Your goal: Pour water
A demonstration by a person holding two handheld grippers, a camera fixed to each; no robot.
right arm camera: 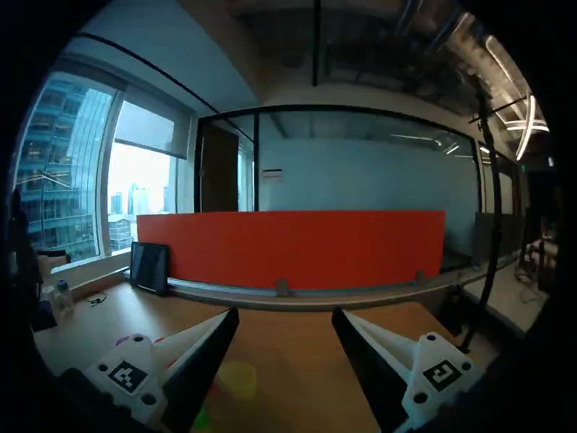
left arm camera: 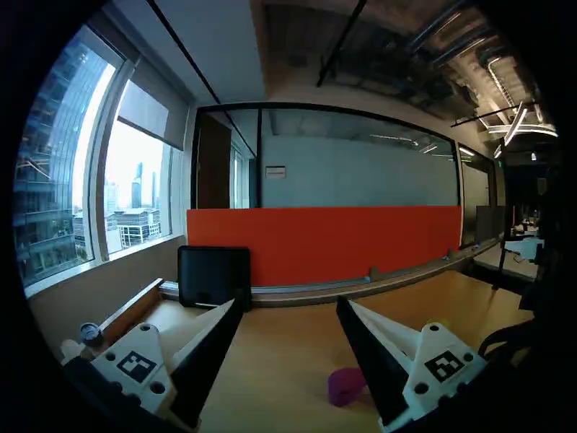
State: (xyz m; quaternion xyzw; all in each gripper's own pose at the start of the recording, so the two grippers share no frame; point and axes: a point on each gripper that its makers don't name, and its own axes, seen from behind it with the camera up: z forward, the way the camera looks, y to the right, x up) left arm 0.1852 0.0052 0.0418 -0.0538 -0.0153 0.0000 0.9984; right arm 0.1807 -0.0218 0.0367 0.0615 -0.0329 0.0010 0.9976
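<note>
My left gripper (left arm camera: 288, 303) hangs open over the wooden desk (left arm camera: 288, 346), nothing between its fingers. A purple cup (left arm camera: 346, 386) stands on the desk just inside its right finger, low in the left gripper view. Behind that finger peeks a bit of yellow (left arm camera: 437, 323). A bottle's dark cap (left arm camera: 90, 333) shows at the far left. My right gripper (right arm camera: 285, 312) is open too and holds nothing. A blurred yellow cup (right arm camera: 236, 379) sits below and between its fingers. A clear water bottle (right arm camera: 61, 299) stands far left on the desk (right arm camera: 303, 361).
An orange partition (left arm camera: 324, 242) with a metal rail runs along the desk's far edge. A black tablet (left arm camera: 214, 276) leans against it at the left, also seen as the tablet (right arm camera: 150, 267). Windows line the left side. A black stand pole (right arm camera: 490, 238) rises at the right.
</note>
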